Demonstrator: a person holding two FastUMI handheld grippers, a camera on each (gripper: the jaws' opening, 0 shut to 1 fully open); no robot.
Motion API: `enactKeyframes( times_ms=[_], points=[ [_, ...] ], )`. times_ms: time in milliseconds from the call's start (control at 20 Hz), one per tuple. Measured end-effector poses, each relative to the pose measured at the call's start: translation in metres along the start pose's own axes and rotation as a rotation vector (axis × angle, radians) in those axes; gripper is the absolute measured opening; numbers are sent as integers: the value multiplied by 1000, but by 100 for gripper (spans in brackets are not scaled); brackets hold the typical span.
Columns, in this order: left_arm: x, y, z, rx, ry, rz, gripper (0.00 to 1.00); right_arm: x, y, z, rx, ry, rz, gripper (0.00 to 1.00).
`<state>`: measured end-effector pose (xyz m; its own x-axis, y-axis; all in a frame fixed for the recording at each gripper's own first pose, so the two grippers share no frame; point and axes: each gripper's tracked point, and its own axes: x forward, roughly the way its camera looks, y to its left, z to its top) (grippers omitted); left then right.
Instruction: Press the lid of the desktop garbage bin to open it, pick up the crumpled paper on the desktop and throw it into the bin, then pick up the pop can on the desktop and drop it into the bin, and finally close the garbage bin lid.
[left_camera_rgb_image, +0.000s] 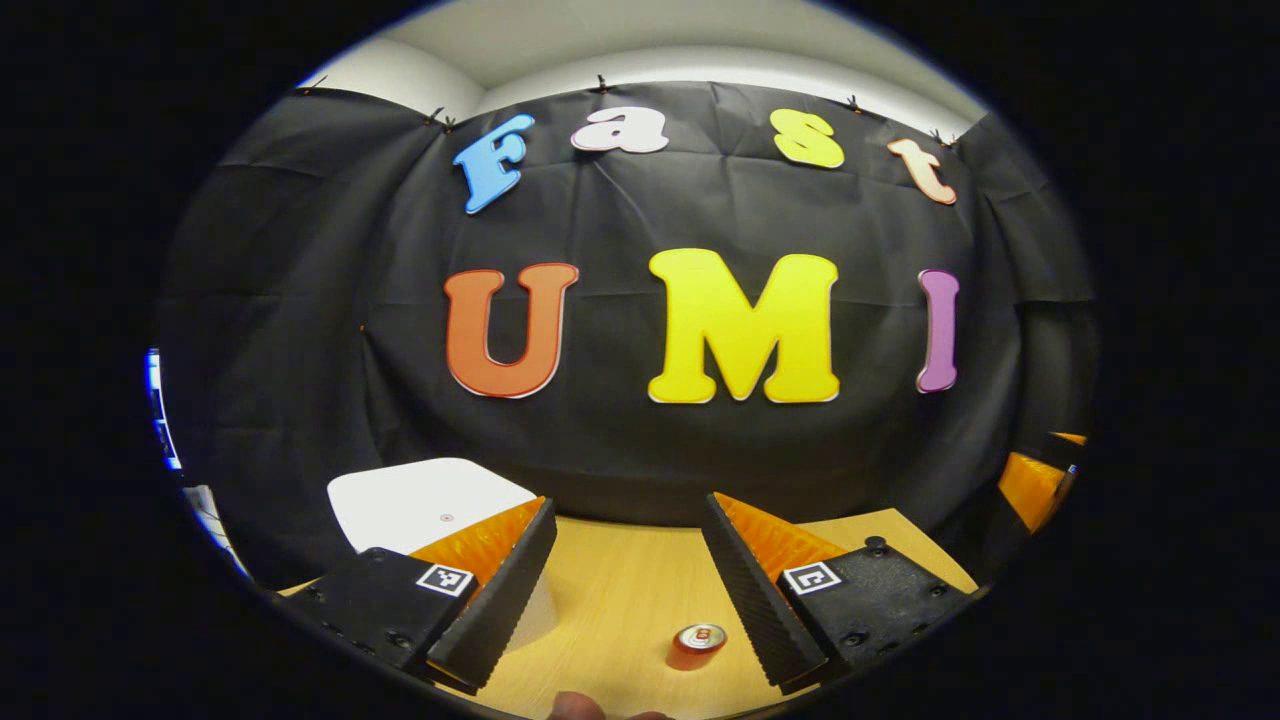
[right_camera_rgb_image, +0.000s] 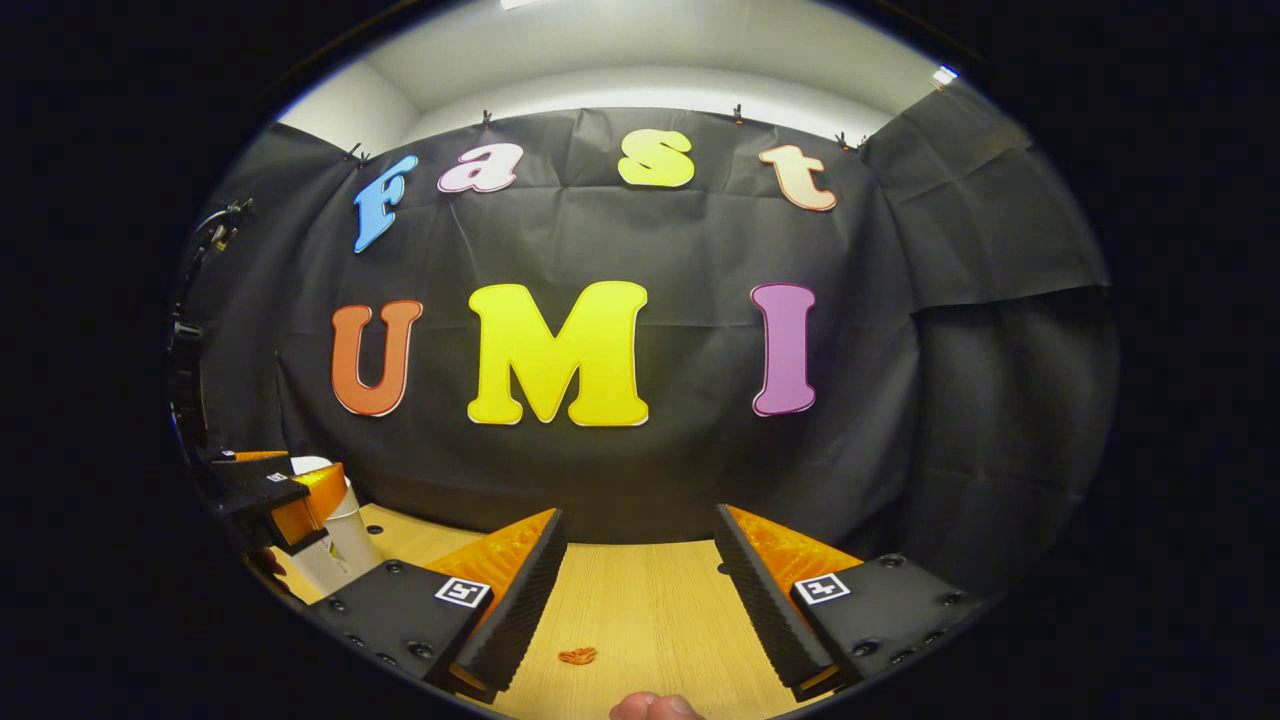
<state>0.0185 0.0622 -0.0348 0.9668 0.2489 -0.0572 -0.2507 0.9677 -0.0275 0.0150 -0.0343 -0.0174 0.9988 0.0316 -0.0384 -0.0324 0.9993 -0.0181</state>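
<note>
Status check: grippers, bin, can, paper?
Left hand-held gripper open, empty, above the desk. Right hand-held gripper open, empty. Bin lid shut, can upright, paper on the desk. Nothing in the way.

From the left gripper view I see my left gripper (left_camera_rgb_image: 630, 585) held above the wooden table (left_camera_rgb_image: 620, 590), its fingers spread wide apart with nothing between them. The white garbage bin (left_camera_rgb_image: 425, 505) stands toward the table's far left corner, its lid down, partly hidden behind my left finger. The pop can (left_camera_rgb_image: 697, 643) stands upright near the table's near edge, just beside my right finger. At the right edge I can make out part of the other gripper (left_camera_rgb_image: 1035, 485).
</note>
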Motion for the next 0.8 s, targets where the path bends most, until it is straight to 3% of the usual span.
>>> enactKeyframes(
  times_ms=[200, 450, 650, 800],
  points=[
    [16, 52, 3, -12, 6, 151, 96, 8, 5, 0, -8, 13, 27, 94],
    [36, 101, 19, 21, -21, 279, 93, 17, 5, 6, 2, 16, 34, 94],
    [58, 134, 11, 8, 23, 346, 75, 20, 7, 6, -14, 20, 43, 94],
    [69, 143, -3, 4, 69, 346, 61, 22, 0, 5, -21, 25, 28, 94]
  ],
)
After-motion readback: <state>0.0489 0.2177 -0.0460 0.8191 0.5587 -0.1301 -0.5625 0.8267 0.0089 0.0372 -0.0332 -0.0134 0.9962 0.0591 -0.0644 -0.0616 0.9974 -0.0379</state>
